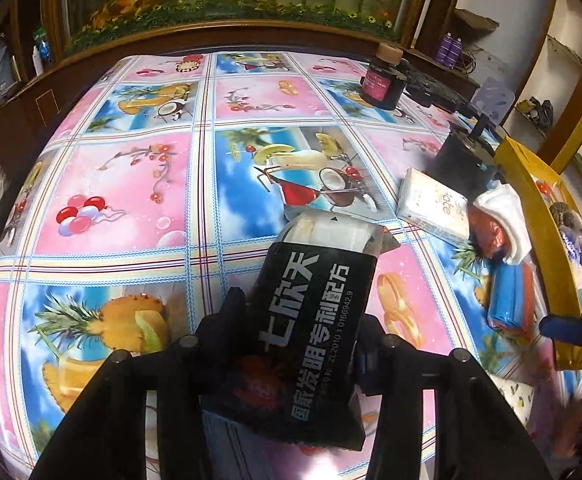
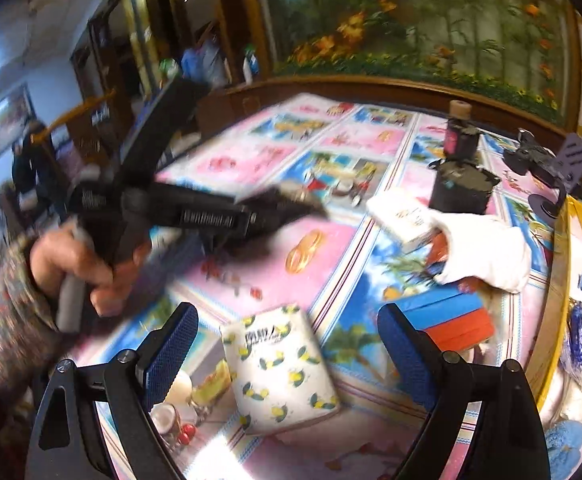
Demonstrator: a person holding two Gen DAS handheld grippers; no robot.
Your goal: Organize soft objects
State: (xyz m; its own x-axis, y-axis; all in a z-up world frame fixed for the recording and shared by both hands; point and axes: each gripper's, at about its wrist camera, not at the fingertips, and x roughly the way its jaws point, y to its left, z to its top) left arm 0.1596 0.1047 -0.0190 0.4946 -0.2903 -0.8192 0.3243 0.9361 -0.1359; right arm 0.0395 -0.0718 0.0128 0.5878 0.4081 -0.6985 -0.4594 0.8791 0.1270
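From my left camera, my left gripper is squeezing a black packet with white writing. The packet hides most of both fingers and its bottom end is cut off behind the black frame. It sits over the table cloth, which has pink and blue squares with fruit and drinks. To the right of the packet lie a white tissue pack, a white cloth and a blue and red pack. A yellow box is cut off at the edge.

From my right camera, my right gripper is wide open and holds nothing. A lemon tissue pack lies on the cloth between its blue pads, not touching them. Up and left of that pack, my left hand and its gripper are blurry. Behind the table is a big flower picture.
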